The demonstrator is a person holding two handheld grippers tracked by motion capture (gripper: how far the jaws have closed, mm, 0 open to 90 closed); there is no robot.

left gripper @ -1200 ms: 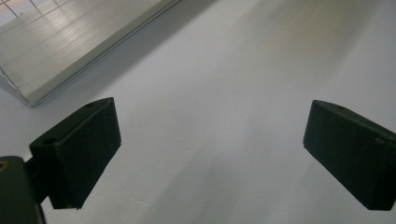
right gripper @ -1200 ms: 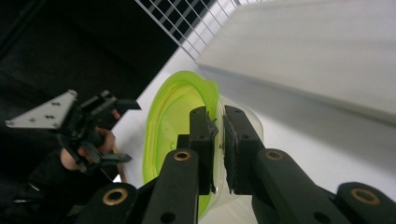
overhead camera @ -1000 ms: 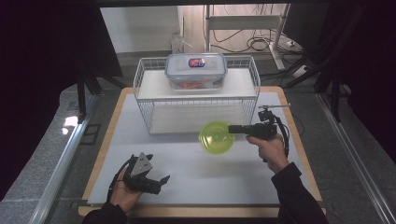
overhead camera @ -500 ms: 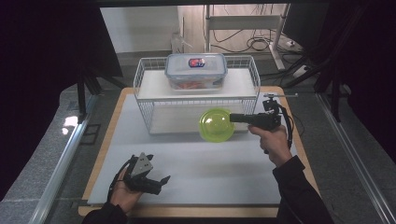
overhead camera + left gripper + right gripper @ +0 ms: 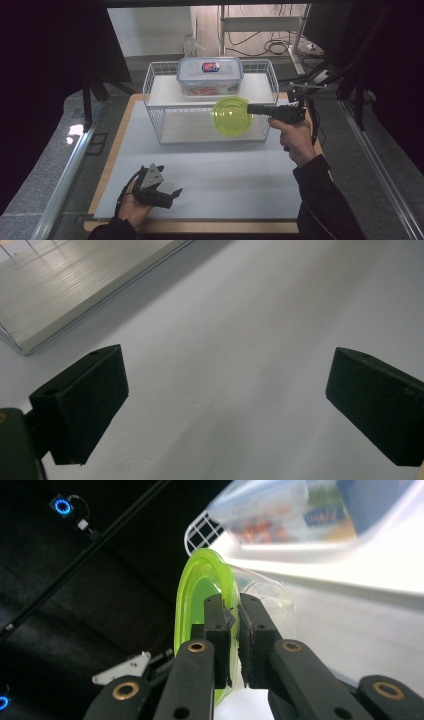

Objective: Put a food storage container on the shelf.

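Dark curtains (image 5: 50, 60) flank a pale wall (image 5: 150, 30), cables (image 5: 270, 47) on the floor behind

- The near half of the bench (image 5: 220, 175) is left bare, so wide passage is offered there between the two hands.
- The far half is blocked by a white wire rack (image 5: 210, 102), which spans most of the bench's width.
- The rack's top shelf is partly taken by a lidded clear container (image 5: 210, 75); open shelf is left on either side of it.
- The rack's lower level is open at the front, but its right part is screened by the green bowl (image 5: 231, 115) held in the right tongs (image 5: 250, 109).
- The left tongs (image 5: 172, 195) lie low at the near left edge, with bare bench seen between their spread jaws.
- Narrow strips of bench are left at both ends of the rack.
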